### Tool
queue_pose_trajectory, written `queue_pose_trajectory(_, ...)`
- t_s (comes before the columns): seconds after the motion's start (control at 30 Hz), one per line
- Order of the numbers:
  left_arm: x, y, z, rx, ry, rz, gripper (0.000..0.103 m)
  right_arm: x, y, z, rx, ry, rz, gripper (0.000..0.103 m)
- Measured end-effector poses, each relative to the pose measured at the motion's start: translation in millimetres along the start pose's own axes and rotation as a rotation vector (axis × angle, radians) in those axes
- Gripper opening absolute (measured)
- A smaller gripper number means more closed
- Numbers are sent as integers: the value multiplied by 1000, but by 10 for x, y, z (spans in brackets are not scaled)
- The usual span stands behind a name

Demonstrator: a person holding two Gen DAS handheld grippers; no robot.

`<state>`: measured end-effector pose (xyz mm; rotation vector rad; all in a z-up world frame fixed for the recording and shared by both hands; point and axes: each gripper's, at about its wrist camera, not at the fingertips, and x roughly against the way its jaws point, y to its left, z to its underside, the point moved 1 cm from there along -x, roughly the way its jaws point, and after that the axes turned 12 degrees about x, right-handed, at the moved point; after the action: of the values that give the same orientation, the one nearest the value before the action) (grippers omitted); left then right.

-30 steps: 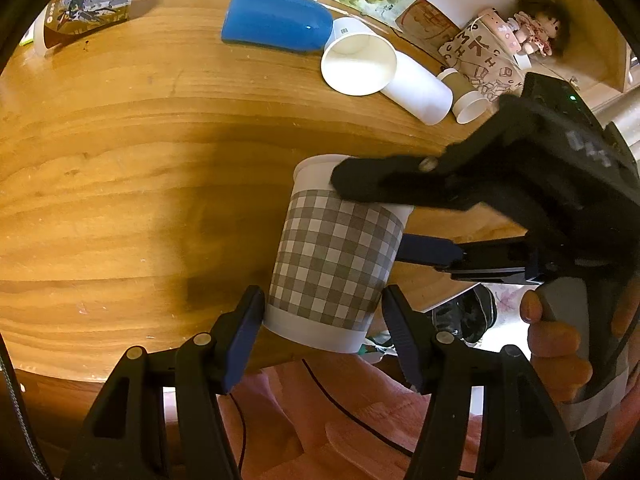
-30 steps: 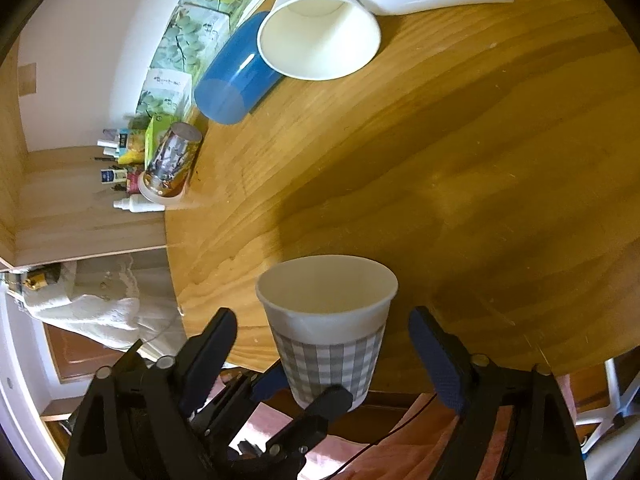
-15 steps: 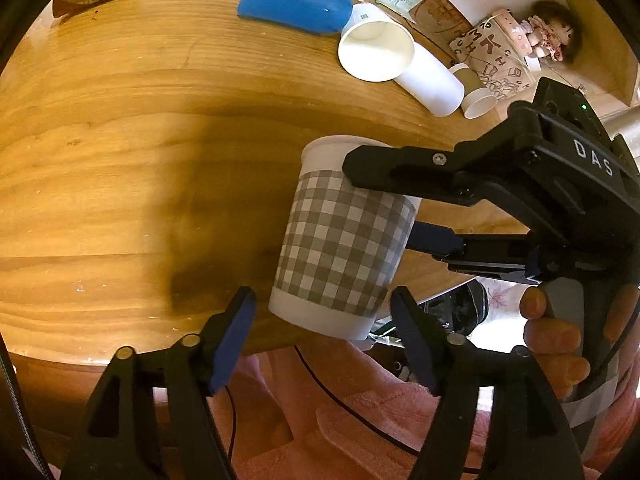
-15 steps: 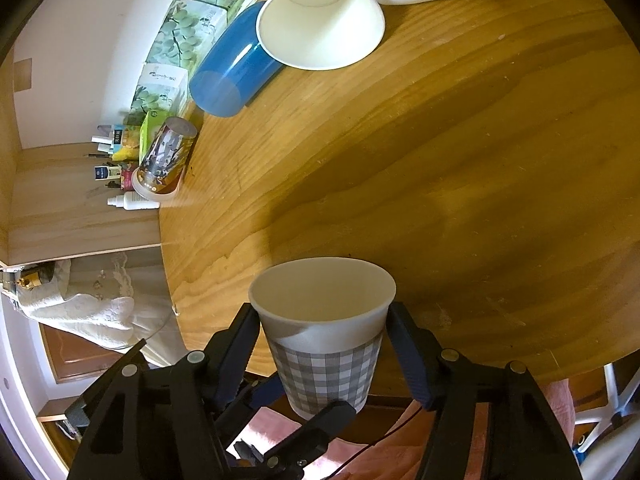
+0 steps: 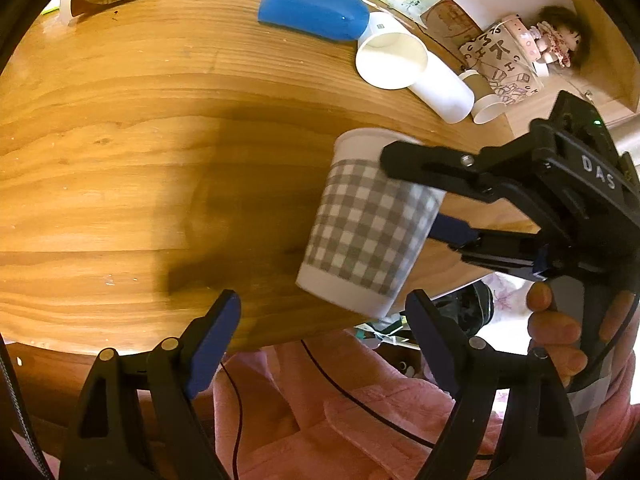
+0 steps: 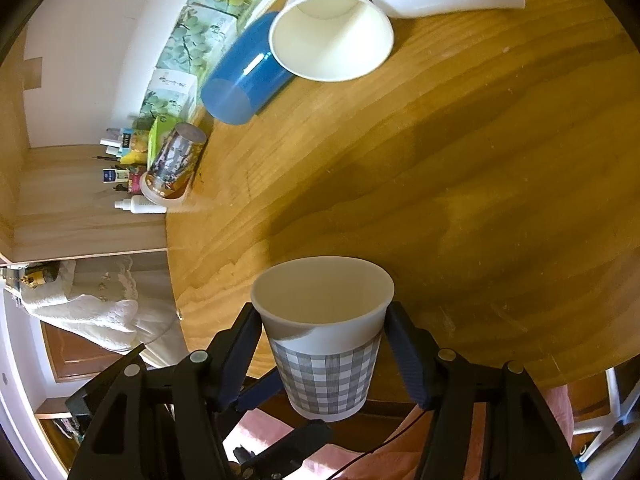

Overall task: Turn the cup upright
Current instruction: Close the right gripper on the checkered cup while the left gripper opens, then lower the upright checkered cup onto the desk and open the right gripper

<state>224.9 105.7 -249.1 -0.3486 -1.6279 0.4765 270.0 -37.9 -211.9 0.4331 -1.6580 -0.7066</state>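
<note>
A grey-checked paper cup (image 5: 368,224) with a white rim is held in the air above the near edge of the round wooden table (image 5: 120,160). My right gripper (image 6: 324,344) is shut on the checked cup (image 6: 326,340), mouth up, its blue pads pressing both sides below the rim. It shows from the side in the left wrist view (image 5: 432,204). My left gripper (image 5: 322,312) is open wide, its fingers standing apart from the cup's base.
At the table's far side lie a blue cup (image 5: 312,6), a white paper cup (image 5: 390,60), a white tumbler (image 5: 442,88) and a small brown cup (image 5: 484,100). A printed cup (image 6: 176,162) stands upside down at the left edge. Pink cloth (image 5: 340,420) lies below.
My left gripper has opened wide, let go of the cup and drawn back to the left. My right gripper has closed on the cup below its rim.
</note>
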Motion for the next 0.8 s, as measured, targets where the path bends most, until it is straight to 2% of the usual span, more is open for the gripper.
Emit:
queue_pose_trajectory(0.23,15,-7,-8,-7,4,-3,87,146,72,-44,60,-82,41,64)
queue_pose_trajectory(0.57,23,2,-17,-20,24,-28,87,377,250,-63,243,-261,207,63)
queue_pose_trajectory(0.67,13,28,-14,-11,33,-50,91,406,284,-49,301,-318,257,63)
queue_pose_trajectory(0.8,14,72,10,-1,40,-59,91,407,330,-10,373,-386,316,63)
